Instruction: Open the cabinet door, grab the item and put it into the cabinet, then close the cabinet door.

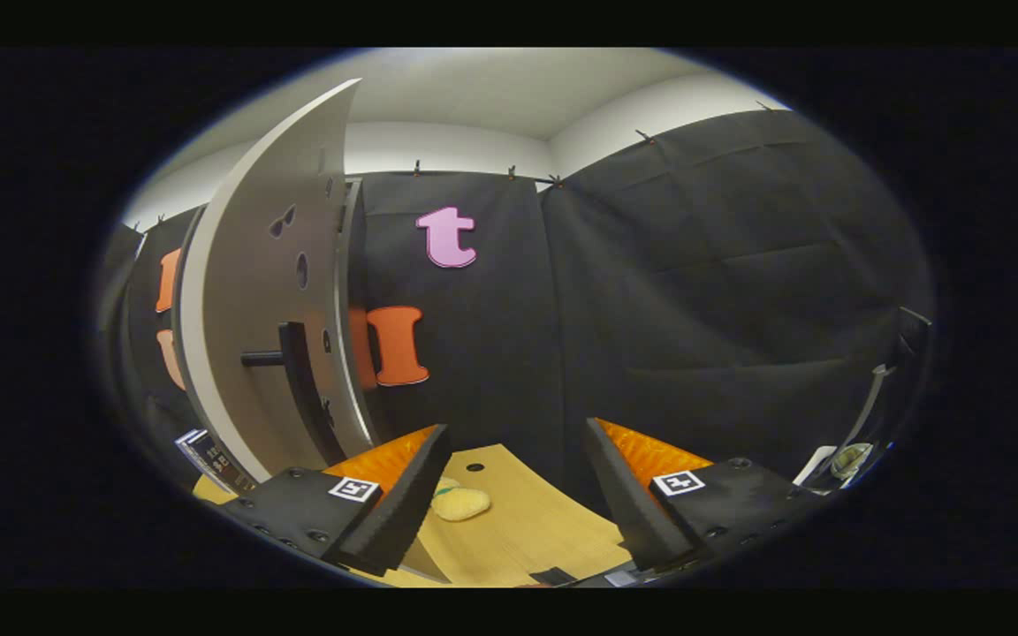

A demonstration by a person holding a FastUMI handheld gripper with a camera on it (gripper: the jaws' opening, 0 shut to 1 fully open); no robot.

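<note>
Gripper view: gripper spread wide, empty; yellow item on table just beyond left finger, cabinet door ajar.

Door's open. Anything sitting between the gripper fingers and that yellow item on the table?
No. In the gripper view the open gripper has only bare wooden table ahead of it up to the yellow item, which lies close beside the left finger.

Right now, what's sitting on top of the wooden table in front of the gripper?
A small yellow item lies on the wooden table, just ahead of the open gripper, beside its left finger. That finger covers the item's near edge. The open cabinet door stands beyond it.
</note>
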